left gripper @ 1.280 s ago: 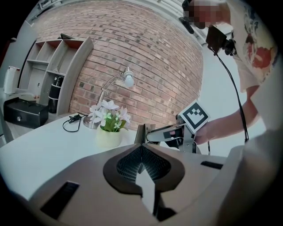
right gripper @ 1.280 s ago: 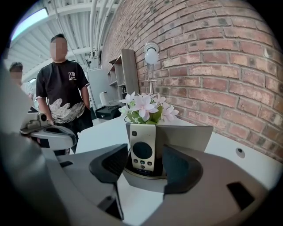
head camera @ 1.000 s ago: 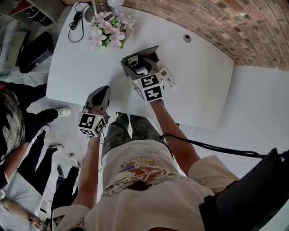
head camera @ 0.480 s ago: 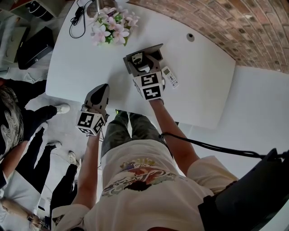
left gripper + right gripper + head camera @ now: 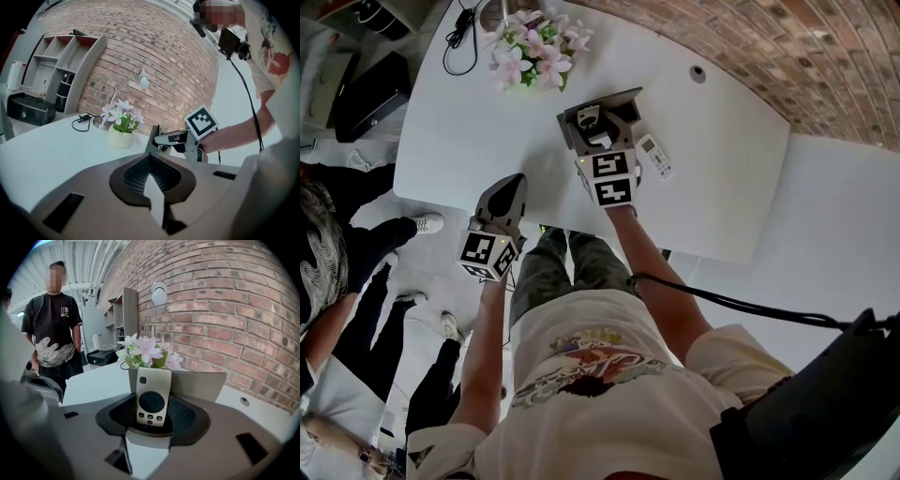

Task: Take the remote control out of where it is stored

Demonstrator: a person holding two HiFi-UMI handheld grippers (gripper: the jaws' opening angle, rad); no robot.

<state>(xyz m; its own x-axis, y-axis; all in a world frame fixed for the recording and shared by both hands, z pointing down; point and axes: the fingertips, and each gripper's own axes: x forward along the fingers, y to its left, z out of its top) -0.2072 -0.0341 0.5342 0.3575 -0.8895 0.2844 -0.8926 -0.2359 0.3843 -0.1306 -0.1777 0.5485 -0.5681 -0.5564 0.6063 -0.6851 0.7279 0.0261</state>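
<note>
Cream remote (image 5: 152, 397) stands upright in the grey holder (image 5: 201, 383). It leans on the sloped back panel, so its buttons face out and its long sides are free to grasp. It has not yet been taken out.

Right gripper (image 5: 600, 141) comes at it from the front and tilts down, which puts one jaw on each long side. The remote's lower half sits between the ribbed pads. The jaws are apart and have just been closing in on it. Dark pad shows on either side of the remote, so I judge they are not pressing yet.

Left gripper (image 5: 150, 164) has its jaws together on nothing. It hangs off the near edge of the table (image 5: 487, 122), well apart from the holder. That looks like a parked hand, since a one-handed lift should do.

A second remote (image 5: 654, 157) lies flat on the table just beside the holder. It is loose rather than stored, so I take it not to be the target. Flowers (image 5: 539, 61) stand near, beyond the holder and out of the lifting path.

The holder looks light. If the remote sits snugly, the holder may rise or slide with it, and the idle gripper could then steady it.
</note>
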